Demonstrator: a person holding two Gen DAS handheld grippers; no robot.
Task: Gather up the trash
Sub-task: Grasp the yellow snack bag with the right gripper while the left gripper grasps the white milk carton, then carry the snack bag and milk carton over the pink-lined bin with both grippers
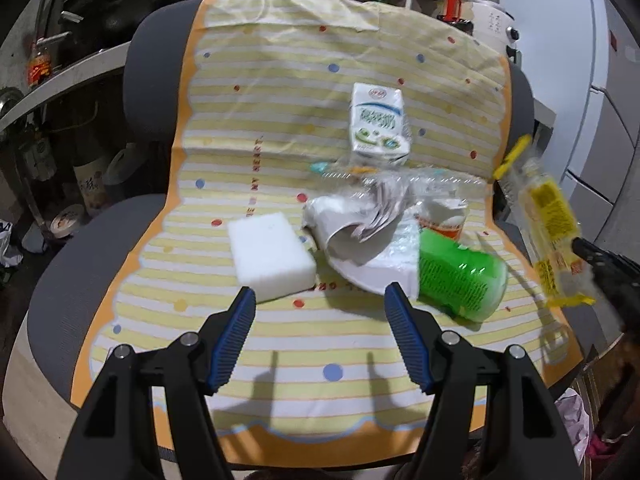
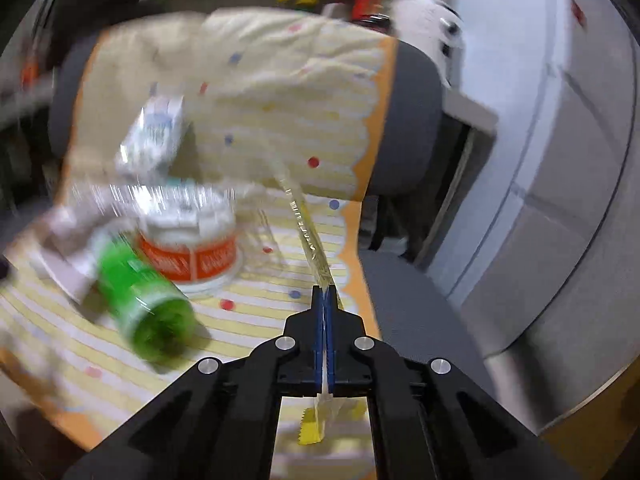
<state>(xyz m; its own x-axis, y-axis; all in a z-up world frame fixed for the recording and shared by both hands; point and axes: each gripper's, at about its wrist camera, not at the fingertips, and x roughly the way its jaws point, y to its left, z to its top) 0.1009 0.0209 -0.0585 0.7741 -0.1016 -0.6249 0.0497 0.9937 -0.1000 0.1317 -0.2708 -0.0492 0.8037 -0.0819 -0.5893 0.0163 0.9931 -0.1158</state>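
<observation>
While the left gripper (image 1: 320,312) hangs with its blue pads spread wide and empty over the striped cloth (image 1: 256,120) on a chair seat, the right gripper (image 2: 325,308) is pinched tight on a thin yellow wrapper (image 2: 310,236), raised clear of the seat at its right edge. The wrapper looks light, limp and slick, so it is likely to flutter or slide from a loose pinch; a grip well in from its edge seems safest (here the pads clamp it near one end, with a serrated yellow tail poking out behind them). The rest of the trash sits in a heap on the cloth: a white sponge (image 1: 272,252), crumpled paper (image 1: 356,220), a green cup (image 1: 460,276) on its side, a milk carton (image 1: 378,122) standing behind. The sponge looks soft and easy to squeeze at its middle; the cup may roll. The left view shows the wrapper's broad printed face (image 1: 550,228) and the whole heap sharply. The right view, blurred, shows the wrapper edge-on, the clamp itself, and an orange-banded tub (image 2: 188,248) more fully.
</observation>
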